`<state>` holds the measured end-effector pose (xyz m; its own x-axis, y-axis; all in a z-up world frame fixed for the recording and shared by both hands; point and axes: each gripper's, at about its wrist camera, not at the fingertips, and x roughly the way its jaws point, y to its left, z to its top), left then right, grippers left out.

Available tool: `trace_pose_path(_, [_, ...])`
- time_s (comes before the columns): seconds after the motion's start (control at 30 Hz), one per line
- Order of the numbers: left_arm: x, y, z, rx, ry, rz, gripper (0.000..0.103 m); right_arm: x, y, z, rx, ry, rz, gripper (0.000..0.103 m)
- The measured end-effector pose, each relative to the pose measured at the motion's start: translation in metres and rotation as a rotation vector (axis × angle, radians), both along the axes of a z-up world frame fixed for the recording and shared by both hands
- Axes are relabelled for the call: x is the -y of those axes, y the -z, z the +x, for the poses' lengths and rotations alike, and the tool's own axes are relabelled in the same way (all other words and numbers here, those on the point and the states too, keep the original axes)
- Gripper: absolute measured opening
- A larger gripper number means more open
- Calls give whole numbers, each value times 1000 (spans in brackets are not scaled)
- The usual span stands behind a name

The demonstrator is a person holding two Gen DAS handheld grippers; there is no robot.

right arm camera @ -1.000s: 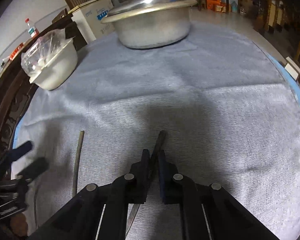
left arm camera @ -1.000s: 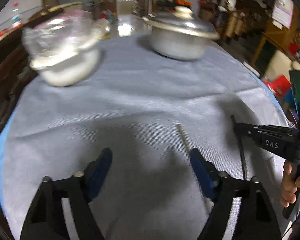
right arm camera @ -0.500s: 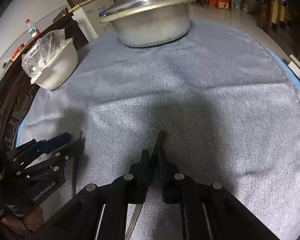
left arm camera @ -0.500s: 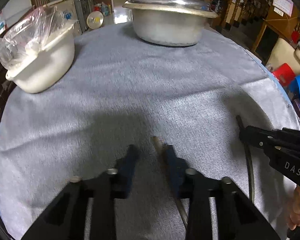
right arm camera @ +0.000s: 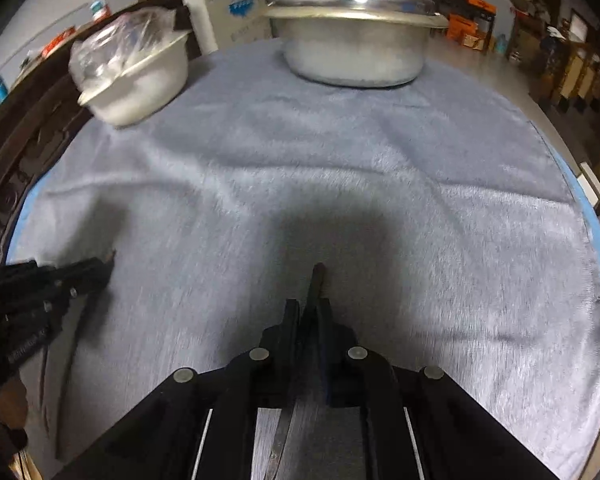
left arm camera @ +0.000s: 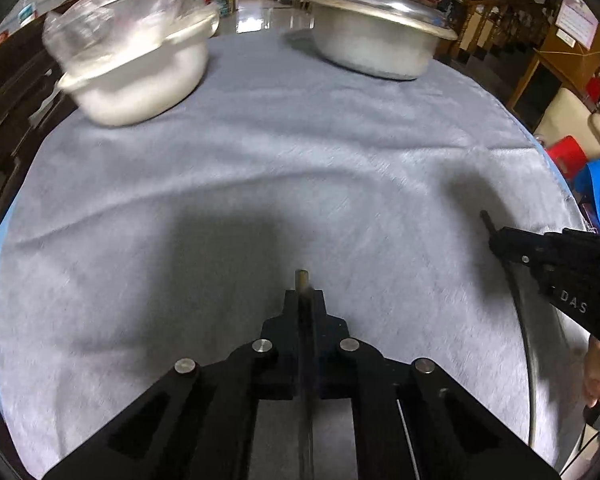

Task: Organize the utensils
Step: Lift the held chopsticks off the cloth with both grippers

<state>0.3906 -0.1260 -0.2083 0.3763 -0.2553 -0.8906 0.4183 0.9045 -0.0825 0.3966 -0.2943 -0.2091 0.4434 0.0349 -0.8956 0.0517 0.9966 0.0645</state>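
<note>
Two thin utensils are now held, one in each claw. The left claw [left arm camera: 303, 296] has just been closing, and its pads now pinch a slim, pale-tipped stick, probably a chopstick [left arm camera: 301, 278], whose blunt end pokes out just past the fingertips above the grey cloth-covered desk [left arm camera: 260, 152]. The right claw [right arm camera: 308, 306] is clamped on a dark, slender utensil handle [right arm camera: 318, 276], its metal length running back between the fingers.

A second ago the left claw stood wide open with the stick lying on the cloth between its pads; half a second ago the pads were nearly on it. The right claw's grip looks the same in all three of its views.

With both pieces secured, the picking-up stage looks finished; what remains, I judge, is bringing the two together or carrying them to a resting place. The lidded aluminium pot [left arm camera: 376, 40] and the white bowl covered in clear plastic [left arm camera: 140, 76] sit untouched at the far edge.
</note>
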Motion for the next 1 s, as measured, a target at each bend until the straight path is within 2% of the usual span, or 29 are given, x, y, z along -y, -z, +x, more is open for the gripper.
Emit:
trace_pose_path(0.13, [-9,-1,0,-59,-28,-3,7,-3,-2,0,-89,-19,-5,10])
trace_pose_path(0.2, [-11,-3,3,-116,-30,-15,19,-2,-1,4,-138,-19,2,11])
trace_pose_path(0.27, [-13,-4,5,-157,-41,-2,53,0,-1,8,-188,-14,7,12])
trace_pose_path(0.33, [-13,-4,6,-169,-59,33,55,0,-1,12,-234,-6,3,14])
trace_pose_path(0.4, [-13,-2,8,-180,-55,50,55,-3,0,15,-251,-18,-8,21])
trace_pose_path(0.5, [-5,-1,6,-146,-45,95,55,-13,1,18,-256,-33,-32,30])
trace_pose_path(0.63, [5,0,8,-90,-27,117,24,-21,1,14,-206,-45,-68,26])
trace_pose_path(0.67, [5,-1,8,-82,-24,114,12,-23,1,12,-193,-58,-66,20])
trace_pose_path(0.7, [4,-1,10,-81,-22,108,9,-22,2,12,-184,-66,-67,14])
trace_pose_path(0.77, [3,-1,10,-70,-32,99,5,-22,2,9,-167,-57,-69,9])
trace_pose_path(1.0, [-16,-8,-6,-12,-81,65,5,-5,0,-13,-84,-3,28,7])
